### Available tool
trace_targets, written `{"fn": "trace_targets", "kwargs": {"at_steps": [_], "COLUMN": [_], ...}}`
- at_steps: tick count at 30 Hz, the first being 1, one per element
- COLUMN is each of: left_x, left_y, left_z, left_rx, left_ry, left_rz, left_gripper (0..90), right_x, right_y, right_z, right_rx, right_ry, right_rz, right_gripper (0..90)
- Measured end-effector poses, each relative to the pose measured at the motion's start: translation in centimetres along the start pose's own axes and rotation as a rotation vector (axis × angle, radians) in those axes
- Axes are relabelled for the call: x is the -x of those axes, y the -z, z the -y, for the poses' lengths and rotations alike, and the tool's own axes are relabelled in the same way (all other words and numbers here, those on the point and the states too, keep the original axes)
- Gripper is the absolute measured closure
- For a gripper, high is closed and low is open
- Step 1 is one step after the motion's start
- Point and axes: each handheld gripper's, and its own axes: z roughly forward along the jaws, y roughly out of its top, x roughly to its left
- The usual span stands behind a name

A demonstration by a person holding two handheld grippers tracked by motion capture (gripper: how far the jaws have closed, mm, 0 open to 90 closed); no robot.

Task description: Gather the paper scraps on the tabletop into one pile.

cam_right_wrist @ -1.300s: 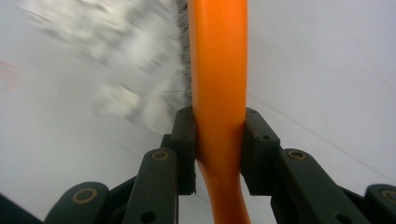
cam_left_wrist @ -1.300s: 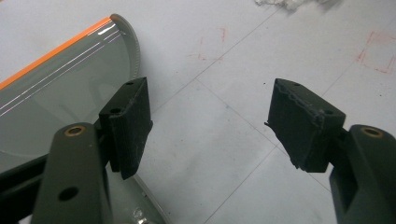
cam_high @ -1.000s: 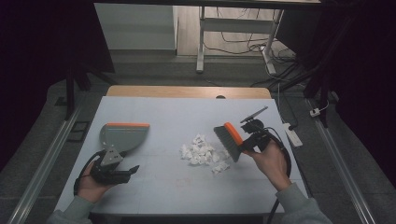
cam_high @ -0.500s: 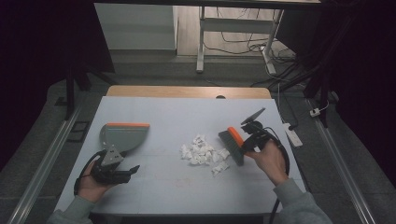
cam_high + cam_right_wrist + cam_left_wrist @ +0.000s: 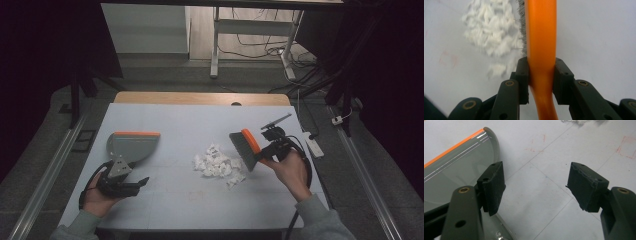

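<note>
Nearest the person, the left claw (image 5: pixel 131 184) is held low over the front-left part of the pale grey desk (image 5: pixel 165 205), its jaws standing wide apart with nothing between them. In the left gripper view the bare desk surface is seen through the gap, and the left jaw lies just beside the handle end of the grey plastic dustpan with an orange lip (image 5: pixel 454 172). In the high view the dustpan (image 5: pixel 131 146) lies flat just beyond the left claw, its orange edge turned away from the person.

On the right, the right claw (image 5: pixel 264 156) is clamped on the orange handle of the hand brush with grey bristles (image 5: pixel 245 147); in the right gripper view both jaws are pressed against the handle (image 5: pixel 541 50). The bristles are met by the right edge of the pile of shredded white paper scraps (image 5: pixel 216 162), which lies near the middle of the desk. A few loose scraps (image 5: pixel 496 69) are seen apart from the pile on the near side.

Open desk surface is left between the dustpan and the pile, and more toward the far wooden edge (image 5: pixel 200 97). Faint red marks are seen on the desk (image 5: pixel 625 147), but no writing can be read.
</note>
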Motion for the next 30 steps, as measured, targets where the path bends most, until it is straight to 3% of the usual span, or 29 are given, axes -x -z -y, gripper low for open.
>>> {"fn": "trace_targets", "kwargs": {"at_steps": [3, 5, 8, 12, 15, 17, 21, 26, 30], "left_x": [0.1, 0.1, 0.1, 0.1, 0.1, 0.1, 0.0, 0.0, 0.1], "left_y": [0.0, 0.0, -0.1, -0.1, -0.1, -0.1, -0.1, -0.1, -0.1], "left_z": [0.0, -0.1, -0.1, -0.1, -0.1, 0.0, 0.0, 0.0, 0.0], "left_rx": [0.000, 0.000, -0.001, -0.005, -0.002, -0.001, -0.003, -0.005, -0.007], "left_ry": [-0.001, -0.001, 0.002, -0.002, 0.000, 0.003, 0.003, 0.001, 0.002], "left_rz": [0.001, 0.001, -0.001, -0.001, 0.000, -0.002, -0.002, -0.002, -0.002], "left_gripper": [30.5, 30.5, 30.5, 30.5, 30.5, 30.5, 30.5, 30.5, 30.5], "right_x": [0.2, 0.0, -0.9, -2.5, -3.8, -4.7, -5.5, -5.3, -5.4], "right_y": [0.4, 0.5, 0.5, 0.0, -1.0, -1.8, -3.3, -4.4, -4.5], "right_z": [1.5, 2.2, 2.9, 2.9, 2.7, 2.2, 0.5, -1.5, -2.1], "right_rx": [-0.044, -0.068, -0.098, -0.173, -0.223, -0.248, -0.270, -0.258, -0.186], "right_ry": [0.018, 0.078, 0.251, 0.478, 0.675, 0.770, 0.871, 0.876, 0.911], "right_rz": [-0.017, -0.008, -0.042, -0.028, -0.093, -0.108, -0.043, -0.021, 0.024], "right_gripper": [69.3, 69.3, 69.3, 69.4, 69.3, 69.4, 69.4, 69.3, 69.3]}}
